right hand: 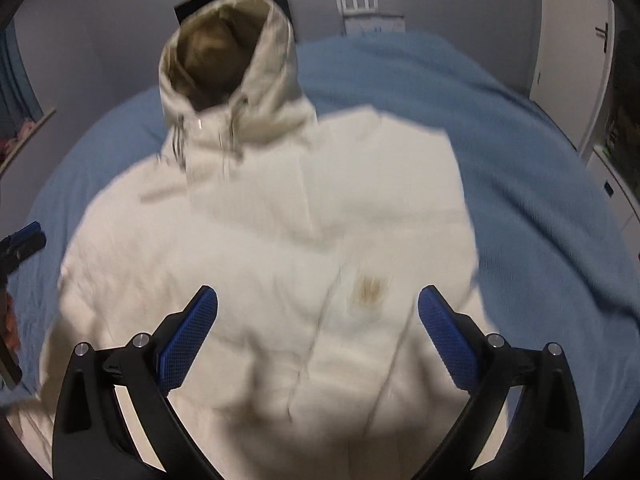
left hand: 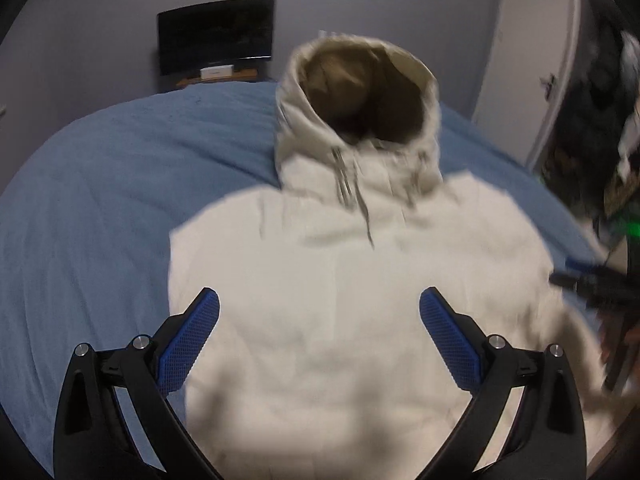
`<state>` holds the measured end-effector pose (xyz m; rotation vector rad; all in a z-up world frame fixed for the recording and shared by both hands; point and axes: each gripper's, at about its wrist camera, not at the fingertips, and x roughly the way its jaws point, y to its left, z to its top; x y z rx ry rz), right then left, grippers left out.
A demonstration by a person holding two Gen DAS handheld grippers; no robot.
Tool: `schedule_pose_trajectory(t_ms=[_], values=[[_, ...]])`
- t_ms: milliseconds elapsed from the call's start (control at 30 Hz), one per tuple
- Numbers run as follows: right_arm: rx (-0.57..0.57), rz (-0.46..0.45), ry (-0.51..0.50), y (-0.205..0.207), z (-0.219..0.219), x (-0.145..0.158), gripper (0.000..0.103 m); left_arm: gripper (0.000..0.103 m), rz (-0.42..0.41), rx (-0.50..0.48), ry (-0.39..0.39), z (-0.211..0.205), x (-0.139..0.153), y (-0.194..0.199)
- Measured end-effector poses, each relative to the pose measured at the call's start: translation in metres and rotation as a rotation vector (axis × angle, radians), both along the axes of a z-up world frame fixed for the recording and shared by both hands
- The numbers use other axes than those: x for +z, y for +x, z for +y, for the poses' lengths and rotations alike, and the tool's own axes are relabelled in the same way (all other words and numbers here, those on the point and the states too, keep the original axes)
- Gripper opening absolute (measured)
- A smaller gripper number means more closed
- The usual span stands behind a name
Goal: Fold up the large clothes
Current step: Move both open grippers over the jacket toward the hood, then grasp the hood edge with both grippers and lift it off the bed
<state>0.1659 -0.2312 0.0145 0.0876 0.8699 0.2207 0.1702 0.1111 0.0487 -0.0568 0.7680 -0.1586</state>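
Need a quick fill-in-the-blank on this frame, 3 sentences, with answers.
1. The hoodie lies on a ____ bedspread.
2. Both grippers, left and right, are ____, holding nothing.
3. The hood's lining is ____.

Answers: blue; open; brown

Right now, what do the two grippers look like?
Both match: the left gripper and right gripper have curved black arms with silver round bolt heads, ending in blue fingers with a fine textured grid. No cables, markings or sleeves are visible.
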Motion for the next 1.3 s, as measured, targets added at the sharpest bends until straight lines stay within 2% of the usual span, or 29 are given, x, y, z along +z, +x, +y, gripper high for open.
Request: schedule_pose_trajectory(t_ms=[67,200,333,433,533,700,767,800,867,967,1100,1233,1300], values=[[0.016,-0.012,-0.006,0.024,0.008,0.008,0.097,0.097,-0.007,0.036,-0.011,0.004,0.008,0.026],[0.031,-0.066,-0.012,0.072,0.031,0.017,0.097,0.097,-0.007,0.106,0.049,-0.004,0.009,0.077],[0.023,-0.116,-0.014,0.123,0.053,0.024,0.097,0.097,0.033,0.134,0.02,-0.006,0.0,0.113],[0.003,-0.154,-0.004,0.162,0.067,0.033,0.097,0.097,0.045,0.145,0.042,-0.007,-0.01,0.129],[-0.012,-0.12,0.074,0.206,0.074,0.034,0.097,0.096,0.071,0.132,0.039,-0.005,-0.02,0.136],[-0.069,-0.147,0.026,0.248,0.082,0.04,0.093,0.096,0.073,0.111,0.049,0.0,-0.032,0.14],[-0.087,-0.125,0.044,0.259,0.08,0.036,0.071,0.096,0.075,0.101,0.051,0.004,-0.036,0.143],[-0.086,-0.113,0.06,0.263,0.079,0.033,0.064,0.096,0.069,0.095,0.052,0.005,-0.036,0.143],[-0.049,-0.111,0.097,0.263,0.078,0.028,0.023,0.096,0.048,0.083,0.057,0.007,-0.034,0.145],[-0.001,-0.193,0.041,0.246,0.082,0.03,0.011,0.096,0.021,0.078,0.053,0.01,-0.028,0.146],[0.101,-0.321,-0.029,0.197,0.085,0.033,0.007,0.096,-0.07,0.1,0.073,0.011,-0.014,0.143],[0.208,-0.375,-0.077,0.154,0.086,0.027,0.006,0.096,-0.174,0.12,0.192,0.006,0.001,0.147],[0.276,-0.37,-0.1,0.139,0.091,0.022,0.006,0.096,-0.205,0.113,0.233,0.001,0.007,0.148]])
